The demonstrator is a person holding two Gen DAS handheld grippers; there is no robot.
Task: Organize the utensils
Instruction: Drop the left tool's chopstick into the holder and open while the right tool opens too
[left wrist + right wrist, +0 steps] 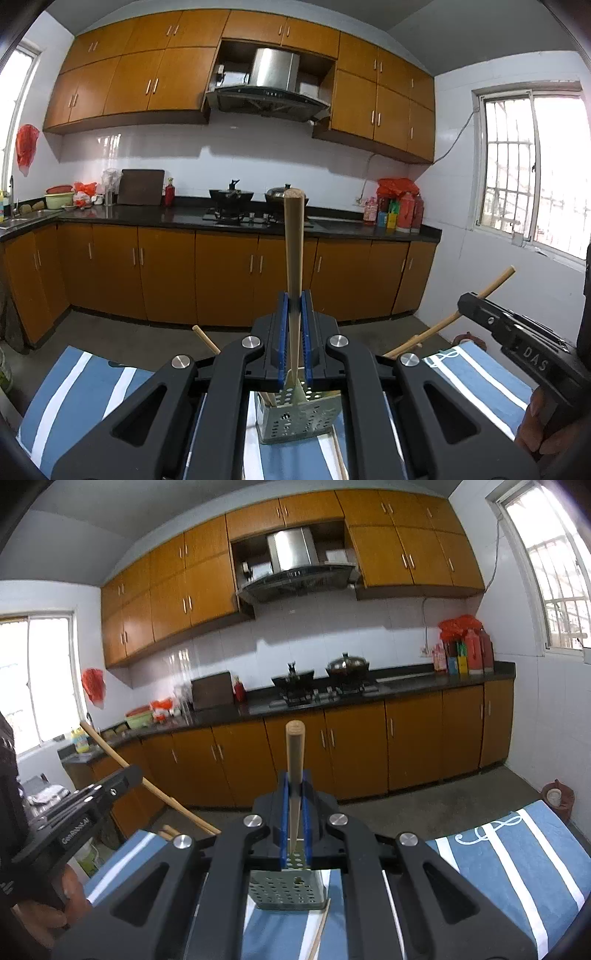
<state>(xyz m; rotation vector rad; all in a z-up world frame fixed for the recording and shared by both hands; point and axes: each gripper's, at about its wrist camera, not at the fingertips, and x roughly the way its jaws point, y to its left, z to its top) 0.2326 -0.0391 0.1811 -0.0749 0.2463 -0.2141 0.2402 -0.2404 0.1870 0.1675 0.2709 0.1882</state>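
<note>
Left tongs (294,332) clamped on a wooden utensil handle (294,251), held near upright, lower end dipping into the perforated metal holder (299,417) on the blue striped cloth (92,380). Right tongs (294,812) likewise clamped on a second wooden handle (294,760), tip over the same holder (288,890).

Left view only: another stick (267,398) already inside the holder, plus right gripper body at right edge with handle poking through. Right view only: left gripper body at left edge, long handle running diagonally past it. Loose chopstick (319,930) on cloth beside the holder, seen in both views.
</note>
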